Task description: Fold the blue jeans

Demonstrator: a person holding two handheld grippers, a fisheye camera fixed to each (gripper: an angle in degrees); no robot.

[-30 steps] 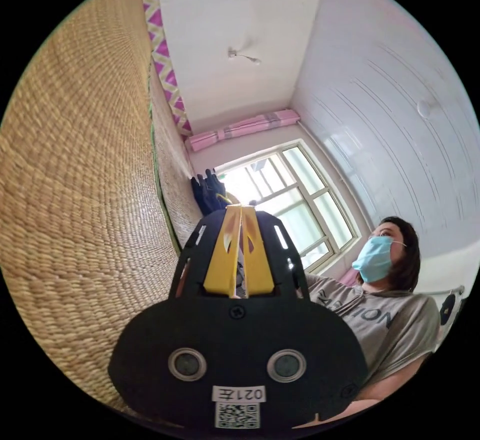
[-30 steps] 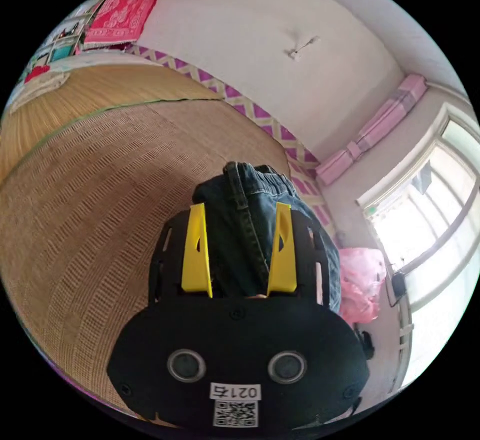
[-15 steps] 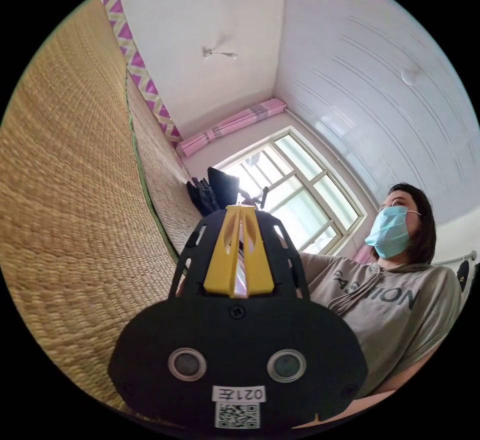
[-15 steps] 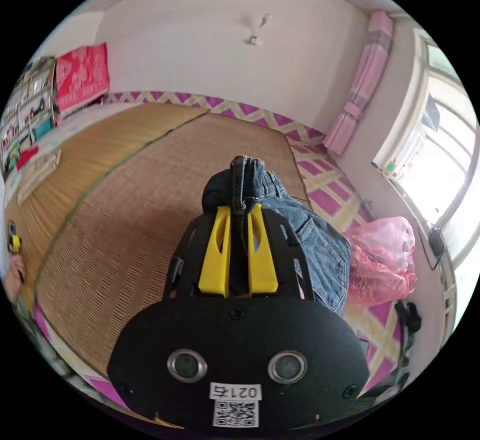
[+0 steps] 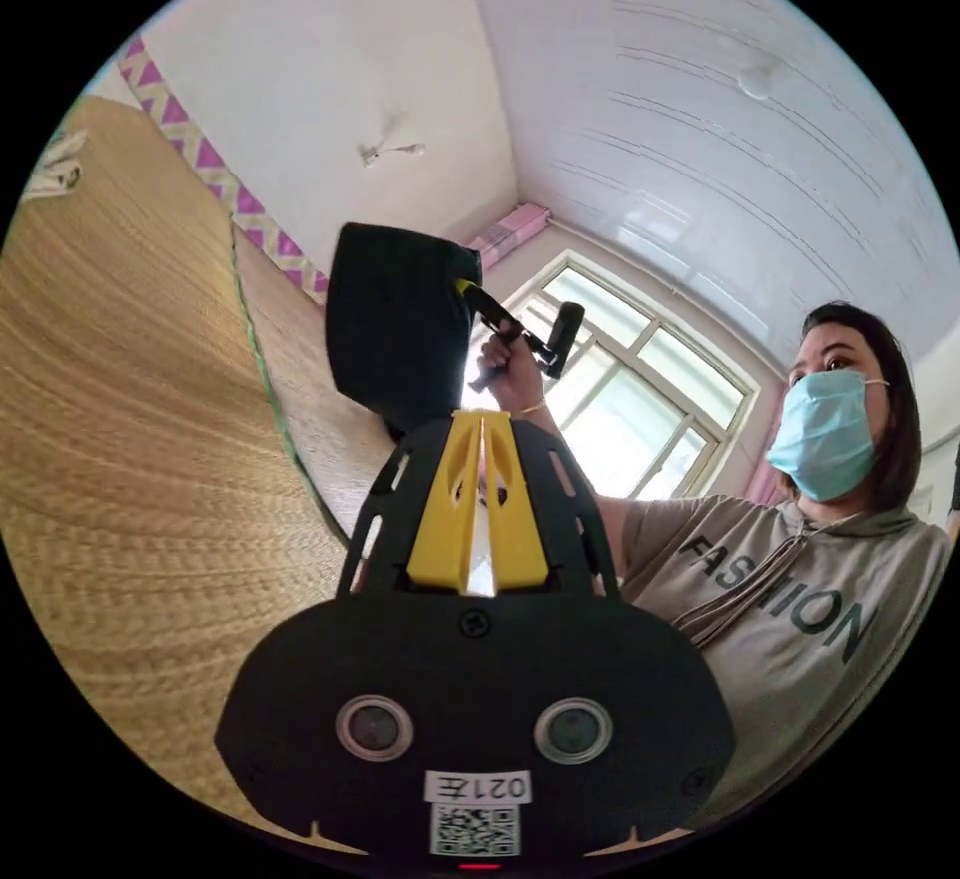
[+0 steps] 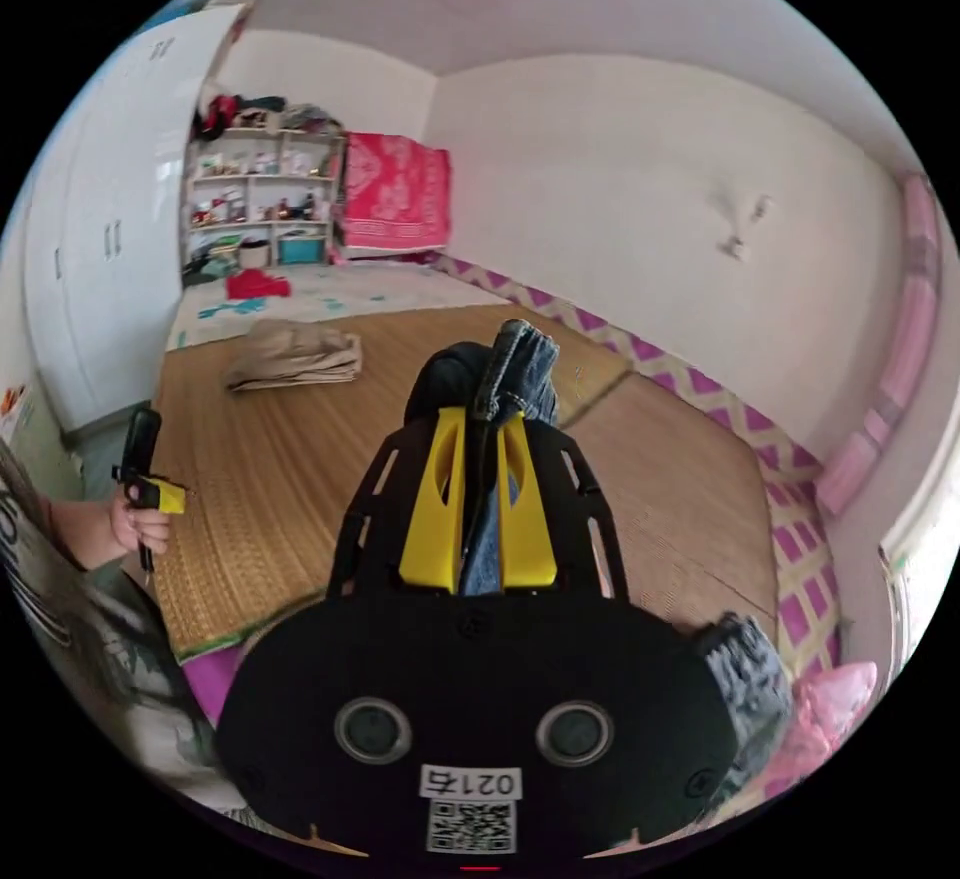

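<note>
- The right gripper (image 6: 478,439) has its yellow jaws pinched tight on a fold of the blue jeans (image 6: 510,369), denim squeezed between them and bunching up above the tips.
- More of the jeans hangs past the gripper's black body, a crumpled end showing beside a pink plastic bag (image 6: 830,714).
- In the left gripper view the jeans read as a dark bundle against the window (image 5: 620,389), lifted clear of the woven straw mat (image 5: 130,439) by the person's hand (image 5: 510,374) on the other tool's handle.
- The left gripper (image 5: 480,439) has its yellow jaws pressed together, and nothing can be made out between them.
- In the right gripper view the person's other hand (image 6: 135,524) grips a black-and-yellow handle at the mat's edge.
- A folded tan garment (image 6: 295,356) lies on the mat, well apart from the jeans.
- A red patterned cloth (image 6: 395,194) hangs against the far wall, beside cluttered shelves (image 6: 260,204).
</note>
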